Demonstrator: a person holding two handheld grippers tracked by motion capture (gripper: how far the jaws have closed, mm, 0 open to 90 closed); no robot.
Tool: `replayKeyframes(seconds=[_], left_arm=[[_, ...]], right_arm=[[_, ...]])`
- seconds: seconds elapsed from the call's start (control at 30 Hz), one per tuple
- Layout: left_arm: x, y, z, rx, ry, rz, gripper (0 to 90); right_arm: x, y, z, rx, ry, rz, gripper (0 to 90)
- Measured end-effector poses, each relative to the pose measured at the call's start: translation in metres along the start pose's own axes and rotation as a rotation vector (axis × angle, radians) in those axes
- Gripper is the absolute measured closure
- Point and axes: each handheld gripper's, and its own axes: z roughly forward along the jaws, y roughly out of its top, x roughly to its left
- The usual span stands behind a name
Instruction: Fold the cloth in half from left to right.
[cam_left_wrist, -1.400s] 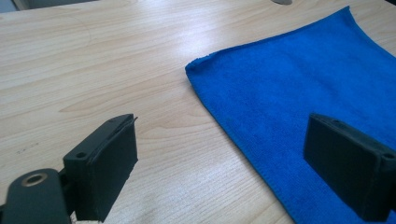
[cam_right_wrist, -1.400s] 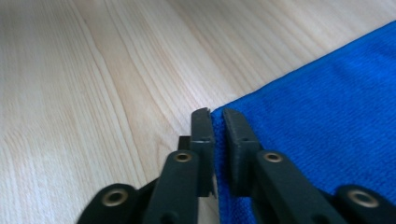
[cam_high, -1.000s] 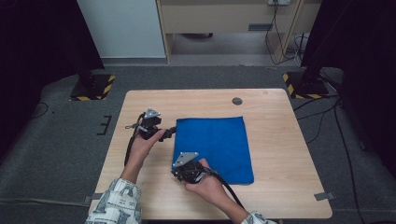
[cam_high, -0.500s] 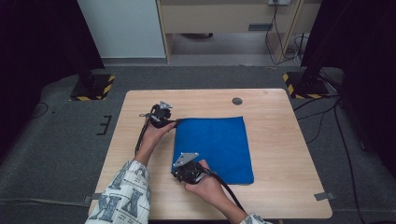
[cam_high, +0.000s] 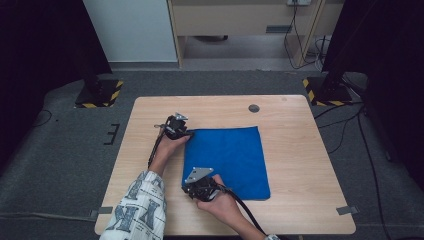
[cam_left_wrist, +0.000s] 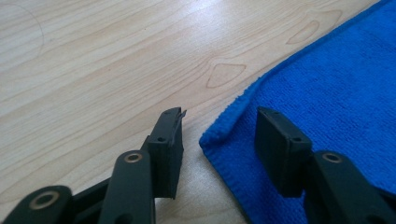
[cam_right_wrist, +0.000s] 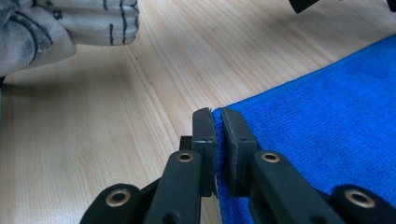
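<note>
- Moved since a second ago: the left gripper (cam_high: 186, 133) has travelled from the cloth's left edge up to its far-left corner and sunk toward the desk; its jaws have just been closing, with that corner between them.
- Left gripper, state: jaws part open, straddling the corner, pads not yet pressing; one jaw over bare wood, the other over the cloth.
- Right gripper (cam_high: 189, 191): unmoved; clamped tight on the near-left corner, the hem pinched between its pads (cam_right_wrist: 204, 128).
- Square blue microfibre cloth (cam_high: 227, 160): lies flat at the centre of the desk, its far-left corner (cam_left_wrist: 219, 133) slightly puckered and raised.
- Light wooden desk (cam_high: 295, 150): small round dark grommet (cam_high: 254, 108) near the far edge, well apart from the cloth.
- Patterned white sleeve (cam_high: 135, 212): on the left forearm, near the front edge.
- Risk: the left jaws may close on only the tip of the corner, or scrape the wood and push the hem away; a thin bite could slip free on lifting.
- Risk: uneven lifting would drag the cloth askew against the anchored right grip.
</note>
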Motion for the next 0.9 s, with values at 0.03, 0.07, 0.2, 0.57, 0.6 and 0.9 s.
replayKeyframes(seconds=[0.03, 0.07, 0.2, 0.57, 0.6, 0.9], left_arm=[[0.000, 0.000, 0.000, 0.000, -0.006, -0.002, 55.4], [0.000, 0.000, 0.000, -0.004, -0.012, -0.004, 57.6], [-0.002, 0.001, 0.000, -0.002, -0.019, 0.005, 70.9], [-0.006, 0.014, -0.021, -0.085, -0.026, -0.047, 87.5], [-0.007, 0.017, -0.024, -0.083, -0.027, -0.045, 87.5], [-0.016, 0.037, -0.042, -0.097, -0.019, -0.009, 87.5]], right_arm=[[0.000, -0.001, 0.000, -0.002, -0.002, 0.000, 84.9], [0.000, -0.002, -0.001, -0.001, 0.001, 0.000, 84.9], [-0.003, -0.004, -0.001, 0.002, -0.004, 0.009, 85.0], [0.000, -0.001, -0.007, -0.013, -0.026, 0.007, 85.5], [0.000, -0.001, -0.008, -0.013, -0.026, 0.006, 85.5], [0.004, 0.003, -0.018, -0.038, -0.041, -0.002, 85.8]])
